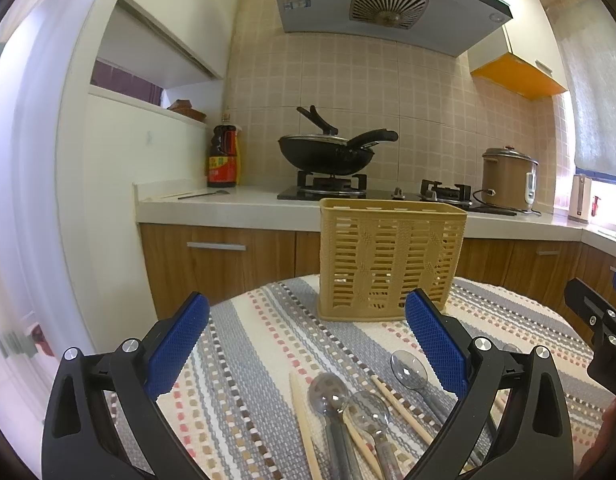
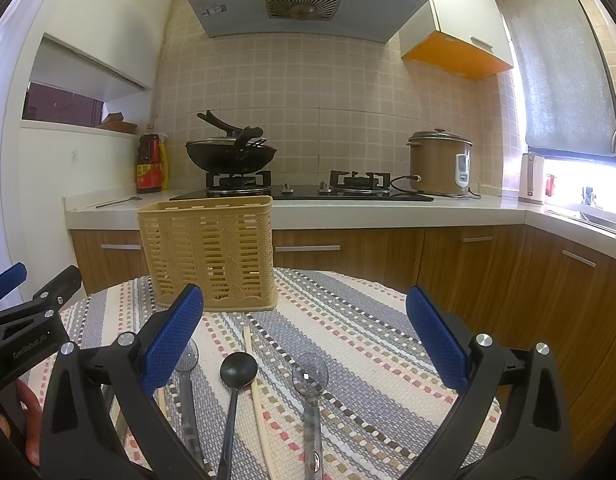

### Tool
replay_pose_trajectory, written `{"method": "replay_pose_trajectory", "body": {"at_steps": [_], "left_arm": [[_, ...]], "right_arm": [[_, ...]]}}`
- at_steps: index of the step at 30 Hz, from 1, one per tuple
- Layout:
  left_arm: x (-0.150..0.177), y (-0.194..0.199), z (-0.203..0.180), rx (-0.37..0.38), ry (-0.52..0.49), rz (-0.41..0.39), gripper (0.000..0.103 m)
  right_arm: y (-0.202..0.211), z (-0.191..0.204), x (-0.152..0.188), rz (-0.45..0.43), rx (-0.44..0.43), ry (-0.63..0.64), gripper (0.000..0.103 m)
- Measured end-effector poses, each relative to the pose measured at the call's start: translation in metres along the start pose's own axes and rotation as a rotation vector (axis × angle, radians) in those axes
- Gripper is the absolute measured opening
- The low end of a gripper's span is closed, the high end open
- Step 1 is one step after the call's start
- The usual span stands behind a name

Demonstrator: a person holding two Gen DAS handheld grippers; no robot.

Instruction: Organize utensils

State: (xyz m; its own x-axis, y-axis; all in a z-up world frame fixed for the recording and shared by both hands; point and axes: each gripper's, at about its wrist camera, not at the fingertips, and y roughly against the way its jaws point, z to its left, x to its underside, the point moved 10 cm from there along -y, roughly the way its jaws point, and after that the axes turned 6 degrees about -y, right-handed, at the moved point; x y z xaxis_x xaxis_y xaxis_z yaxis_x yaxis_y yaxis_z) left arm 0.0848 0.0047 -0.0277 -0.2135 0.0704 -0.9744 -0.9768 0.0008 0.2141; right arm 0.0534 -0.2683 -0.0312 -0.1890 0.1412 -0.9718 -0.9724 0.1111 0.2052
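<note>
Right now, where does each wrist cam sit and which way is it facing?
Left wrist: sits behind the open left gripper, facing the kitchen counter over the striped cloth; sees spoons, chopsticks and the basket. The right gripper shows at the right edge.
Right wrist: sits behind the open right gripper, facing the same way; sees the black spoon and a clear spoon. The left gripper and a hand show at the left edge.
Shared: basket, cloth, wok, rice cooker.
</note>
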Motion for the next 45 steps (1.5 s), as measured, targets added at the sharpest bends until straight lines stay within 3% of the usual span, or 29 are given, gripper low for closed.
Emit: {"method": "replay_pose_trajectory", "body": {"at_steps": [45], "left_arm": [[0.0035, -0.0018, 0.0014, 0.009, 0.016, 0.020, 0.095]], "right_arm": [[-0.0041, 0.0060, 0.0056, 0.016, -0.011, 0.025, 0.097]]}}
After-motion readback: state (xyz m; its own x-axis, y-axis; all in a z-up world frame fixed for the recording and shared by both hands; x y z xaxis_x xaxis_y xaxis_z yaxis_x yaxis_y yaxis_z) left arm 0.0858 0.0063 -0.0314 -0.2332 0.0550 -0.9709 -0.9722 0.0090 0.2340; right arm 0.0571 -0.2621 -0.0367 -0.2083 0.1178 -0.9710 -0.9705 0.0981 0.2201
